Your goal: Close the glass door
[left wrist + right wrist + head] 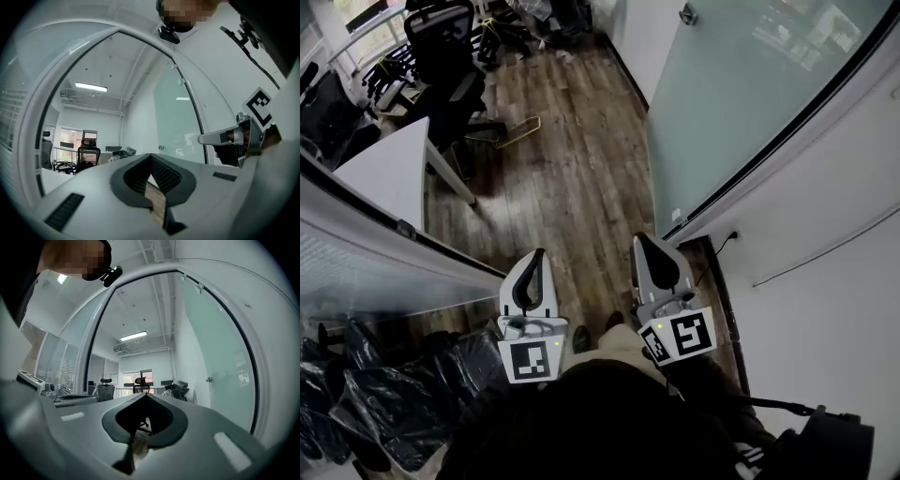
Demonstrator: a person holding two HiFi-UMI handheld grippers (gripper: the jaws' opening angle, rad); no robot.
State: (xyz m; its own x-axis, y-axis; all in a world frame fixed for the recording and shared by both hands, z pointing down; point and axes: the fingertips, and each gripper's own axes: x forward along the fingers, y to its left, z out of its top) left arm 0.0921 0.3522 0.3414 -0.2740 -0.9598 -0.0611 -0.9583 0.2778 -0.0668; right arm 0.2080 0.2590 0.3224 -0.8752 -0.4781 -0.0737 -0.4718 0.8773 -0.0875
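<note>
Left gripper point(540, 255): held close to the body, left of centre, pointing forward over the floor point(572, 169). Fingers point(164, 174) narrow, tips touching, with only a small gap behind the tips through which floor shows. Grips nothing.

Right gripper point(639, 238): held just beside the left one, on its right, a little further forward, pointing the same way. Fingers likewise narrow, meeting at the tips. Grips nothing. Touches neither the left gripper nor the door.

Partition point(384, 253): glazed, white-framed, runs along the left side. Behind it, at lower left, dark plastic-wrapped shapes point(356, 394).

Wall point(825, 253): white, on the right, with a socket point(733, 232) low down, near the floor edge.

Door point(741, 94): frosted glass leaf, ahead and to the right, well apart from both grippers. Stands open, swung away from the opening, with its lower edge running up and right from a point near the right gripper. Carries a small metal fitting point(688, 13) at its far edge.

Table point(389, 173): white, ahead on the left.

Chairs point(441, 47): black office type, beyond the table, at the far end of the wood floor.
</note>
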